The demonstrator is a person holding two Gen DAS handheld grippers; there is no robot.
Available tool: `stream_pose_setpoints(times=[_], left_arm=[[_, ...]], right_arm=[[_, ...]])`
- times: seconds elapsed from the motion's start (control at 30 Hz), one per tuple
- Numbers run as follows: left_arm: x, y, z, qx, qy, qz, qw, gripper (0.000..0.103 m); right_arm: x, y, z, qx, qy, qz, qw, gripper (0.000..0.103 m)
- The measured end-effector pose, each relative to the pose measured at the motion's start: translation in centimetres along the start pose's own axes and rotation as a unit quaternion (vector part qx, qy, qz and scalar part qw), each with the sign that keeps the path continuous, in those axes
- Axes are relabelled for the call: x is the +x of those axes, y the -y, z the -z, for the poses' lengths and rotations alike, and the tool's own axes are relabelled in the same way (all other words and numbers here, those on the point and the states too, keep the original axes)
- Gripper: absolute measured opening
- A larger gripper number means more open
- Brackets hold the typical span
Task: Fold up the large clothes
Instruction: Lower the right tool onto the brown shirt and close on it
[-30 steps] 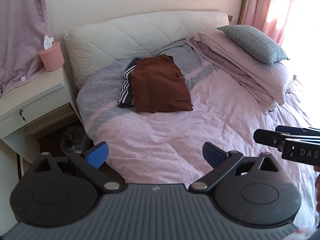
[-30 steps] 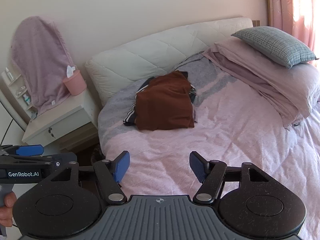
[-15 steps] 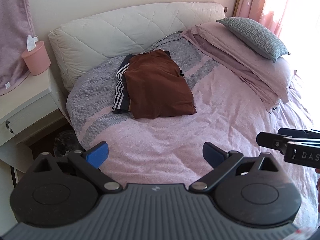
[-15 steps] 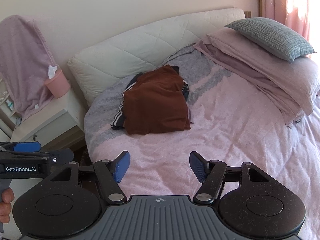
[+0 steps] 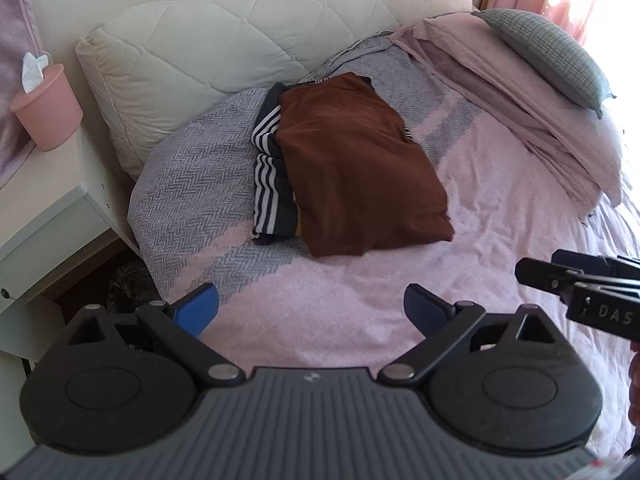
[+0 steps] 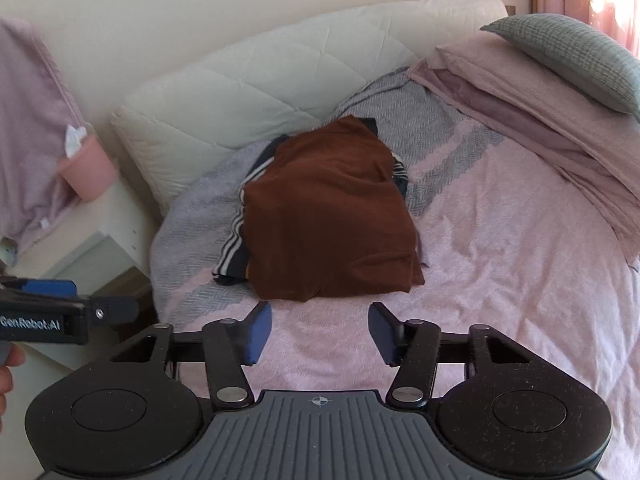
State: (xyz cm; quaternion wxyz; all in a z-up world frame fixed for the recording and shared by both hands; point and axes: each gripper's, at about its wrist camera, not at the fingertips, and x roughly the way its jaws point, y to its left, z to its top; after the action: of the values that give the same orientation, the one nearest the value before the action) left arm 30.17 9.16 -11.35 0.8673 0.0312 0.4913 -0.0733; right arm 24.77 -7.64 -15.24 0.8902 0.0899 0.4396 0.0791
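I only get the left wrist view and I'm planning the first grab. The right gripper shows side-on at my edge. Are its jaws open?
Observer: Yes, the right gripper is open, though its jaws have just been closing a little. Nothing is between them, only pink bedspread beyond.
Operator: What is it aimed at?
Observer: The near edge of the folded brown garment. The fingertips stop short of it and are not touching.

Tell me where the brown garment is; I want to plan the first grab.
In both wrist views the brown garment lies mid-bed on the pink bedspread, on top of a striped garment, just below the white headboard cushion.
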Motion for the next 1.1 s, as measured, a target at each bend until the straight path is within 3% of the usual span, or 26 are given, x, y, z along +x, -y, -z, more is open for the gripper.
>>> stream_pose_setpoints(times=[0.27, 0.5, 0.87, 0.9, 0.97, 1.1], left_arm=[[7.6, -3.2, -4.4, 0.006, -0.017, 0.004, 0.9998, 0.095], [13.6, -5.1, -7.4, 0.023, -0.032, 0.007, 0.9992, 0.093], [20.9, -6.5, -10.6, 0.039, -0.056, 0.016, 0.9975, 0.093], [21.4, -6.5, -10.8, 0.040, -0.058, 0.017, 0.9974, 0.093], [22.1, -6.6, -11.0, 0.043, -0.060, 0.017, 0.9971, 0.093], [22.9, -6.8, -11.4, 0.045, -0.066, 0.016, 0.9967, 0.093]], right_arm=[[8.5, -1.5, -2.4, -0.024, 0.003, 0.024, 0.999, 0.050], [15.8, -0.9, -3.9, -0.013, -0.021, 0.043, 0.999, 0.050], [23.4, -0.4, -4.0, -0.060, -0.047, 0.086, 0.993, 0.050], [24.2, -0.6, -3.7, -0.069, -0.052, 0.087, 0.993, 0.046], [25.8, -1.5, -3.2, -0.102, -0.071, 0.090, 0.988, 0.000], [25.6, -1.9, -3.2, -0.096, -0.052, 0.076, 0.991, 0.000]])
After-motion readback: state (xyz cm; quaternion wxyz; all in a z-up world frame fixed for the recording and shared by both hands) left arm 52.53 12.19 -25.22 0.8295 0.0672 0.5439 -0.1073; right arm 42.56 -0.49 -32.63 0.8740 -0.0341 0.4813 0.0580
